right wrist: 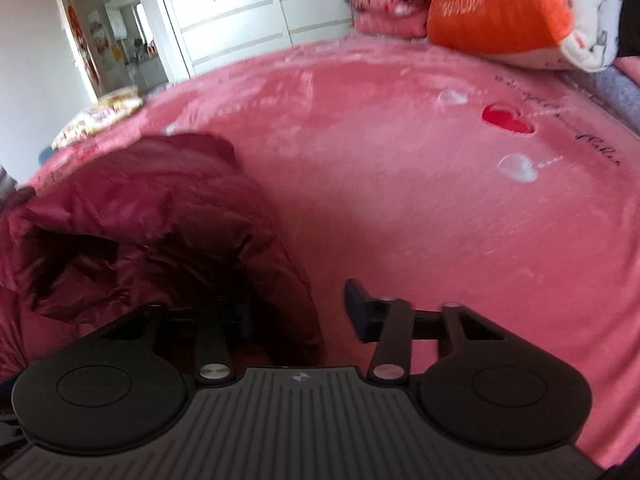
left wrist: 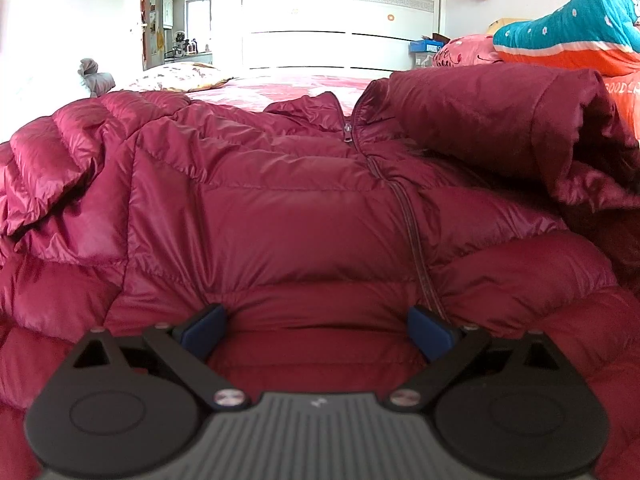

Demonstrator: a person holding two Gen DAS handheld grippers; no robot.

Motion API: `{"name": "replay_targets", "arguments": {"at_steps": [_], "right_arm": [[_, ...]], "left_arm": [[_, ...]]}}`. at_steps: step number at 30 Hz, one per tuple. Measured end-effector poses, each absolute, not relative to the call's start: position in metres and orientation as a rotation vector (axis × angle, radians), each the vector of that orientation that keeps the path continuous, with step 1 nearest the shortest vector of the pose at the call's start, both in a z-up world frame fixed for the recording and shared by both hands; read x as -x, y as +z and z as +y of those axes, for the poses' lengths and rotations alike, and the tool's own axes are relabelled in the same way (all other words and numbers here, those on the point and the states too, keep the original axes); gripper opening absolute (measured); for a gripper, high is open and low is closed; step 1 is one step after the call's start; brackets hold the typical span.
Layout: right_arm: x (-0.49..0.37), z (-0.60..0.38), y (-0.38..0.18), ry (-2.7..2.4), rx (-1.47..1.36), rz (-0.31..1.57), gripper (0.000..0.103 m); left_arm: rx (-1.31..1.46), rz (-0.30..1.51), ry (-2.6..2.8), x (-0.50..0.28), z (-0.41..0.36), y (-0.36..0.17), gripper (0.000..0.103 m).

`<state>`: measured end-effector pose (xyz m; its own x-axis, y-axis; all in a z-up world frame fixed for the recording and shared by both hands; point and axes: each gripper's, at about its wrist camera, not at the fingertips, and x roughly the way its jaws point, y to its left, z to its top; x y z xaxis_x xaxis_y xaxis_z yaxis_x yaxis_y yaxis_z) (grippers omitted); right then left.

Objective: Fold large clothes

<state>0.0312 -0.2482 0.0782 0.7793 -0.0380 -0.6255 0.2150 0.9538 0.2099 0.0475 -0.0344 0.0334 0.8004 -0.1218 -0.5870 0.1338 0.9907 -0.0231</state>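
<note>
A dark red quilted down jacket [left wrist: 304,208] lies front up on the bed, zipped, its zipper pull [left wrist: 347,133] near the collar. One sleeve [left wrist: 500,120] is folded over the chest at the right. My left gripper [left wrist: 316,330] rests low on the jacket's hem, jaws wide apart, with puffy fabric bulging between the blue pads [left wrist: 204,328]. In the right wrist view, a bunched part of the jacket [right wrist: 152,232] lies at the left. My right gripper [right wrist: 298,312] stands partly closed, the fabric's edge against its left finger. Its right pad [right wrist: 356,308] is clear of the cloth, over the pink blanket.
The pink blanket [right wrist: 420,200] with heart prints covers the bed right of the jacket. Folded orange, teal and pink quilts [right wrist: 500,12] are stacked at the bed's far right. A patterned pillow [left wrist: 180,74] lies far left. White wardrobes [left wrist: 332,12] and a doorway stand behind.
</note>
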Motion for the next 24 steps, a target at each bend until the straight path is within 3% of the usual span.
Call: {"name": "replay_targets", "arguments": {"at_steps": [1, 6, 16, 24], "right_arm": [[-0.036, -0.247, 0.076, -0.147, -0.267, 0.672, 0.022], [-0.033, -0.251, 0.089, -0.234, -0.194, 0.604, 0.011], [0.012, -0.284, 0.137, -0.604, 0.196, 0.311, 0.010], [0.023, -0.373, 0.104, -0.860, 0.395, 0.401, 0.010]], "left_arm": [[-0.020, 0.627, -0.136, -0.047, -0.034, 0.034, 0.098], [-0.038, 0.640, -0.131, -0.049, -0.037, 0.040, 0.097], [-0.187, 0.589, -0.174, -0.032, -0.058, 0.056, 0.096], [-0.221, 0.603, -0.238, -0.018, -0.067, 0.064, 0.096]]}}
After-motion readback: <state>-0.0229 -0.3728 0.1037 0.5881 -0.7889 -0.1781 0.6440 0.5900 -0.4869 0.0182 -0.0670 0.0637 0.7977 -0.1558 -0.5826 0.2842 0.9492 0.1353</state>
